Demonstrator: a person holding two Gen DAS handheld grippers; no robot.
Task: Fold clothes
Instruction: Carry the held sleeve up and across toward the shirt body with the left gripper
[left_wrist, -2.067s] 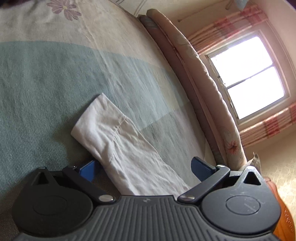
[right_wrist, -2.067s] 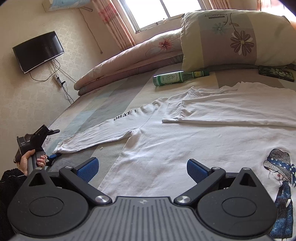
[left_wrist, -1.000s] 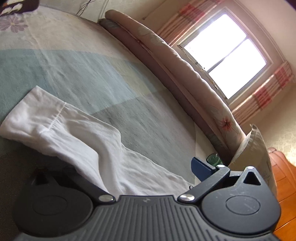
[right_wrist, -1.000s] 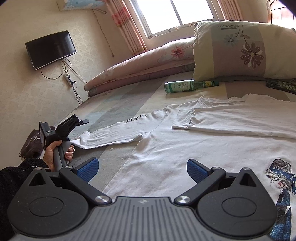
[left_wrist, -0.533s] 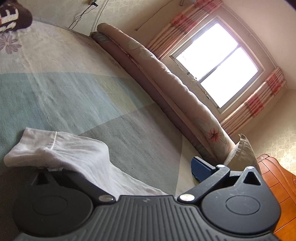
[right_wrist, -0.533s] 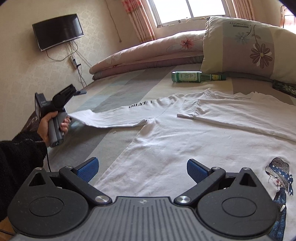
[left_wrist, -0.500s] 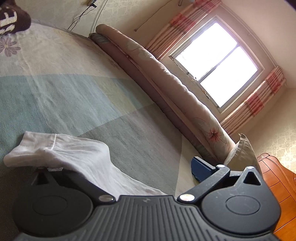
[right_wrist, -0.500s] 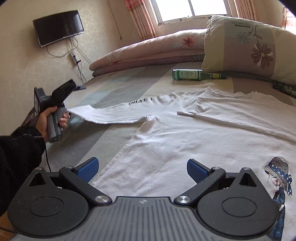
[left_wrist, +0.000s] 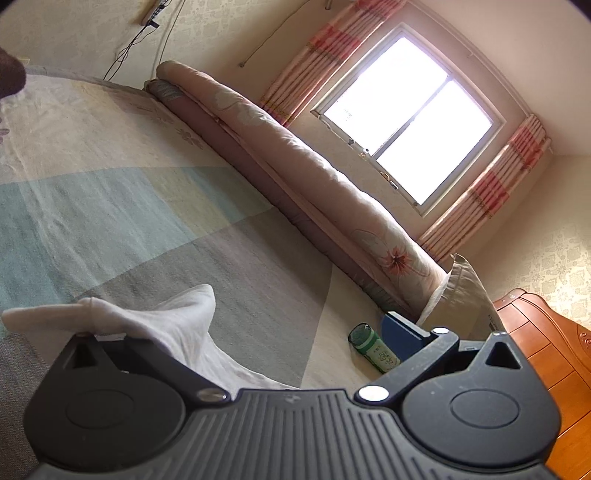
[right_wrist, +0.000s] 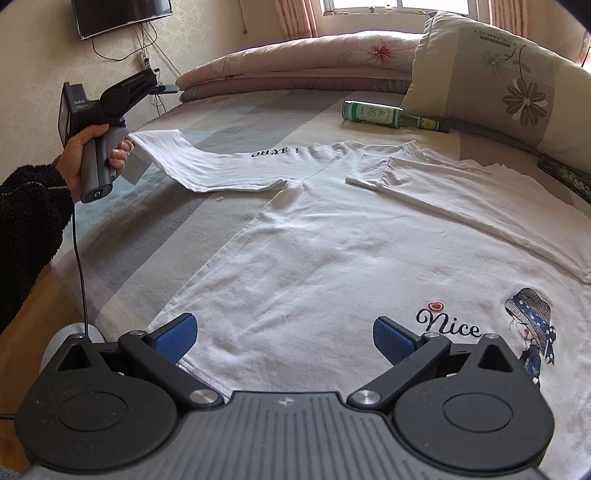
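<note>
A white long-sleeved shirt (right_wrist: 332, 236) lies spread flat on the bed, front up, with a "Nice" script, a small red heart and a girl in a blue hat printed at the near right. Its right sleeve (right_wrist: 480, 199) is folded in across the chest, lying flat from the collar area toward the right edge. The left sleeve (right_wrist: 221, 166), lettered "OH,YES!", stretches out to the far left, and its cuff end (left_wrist: 177, 325) is lifted clear of the bed, draped in a soft bend.
</note>
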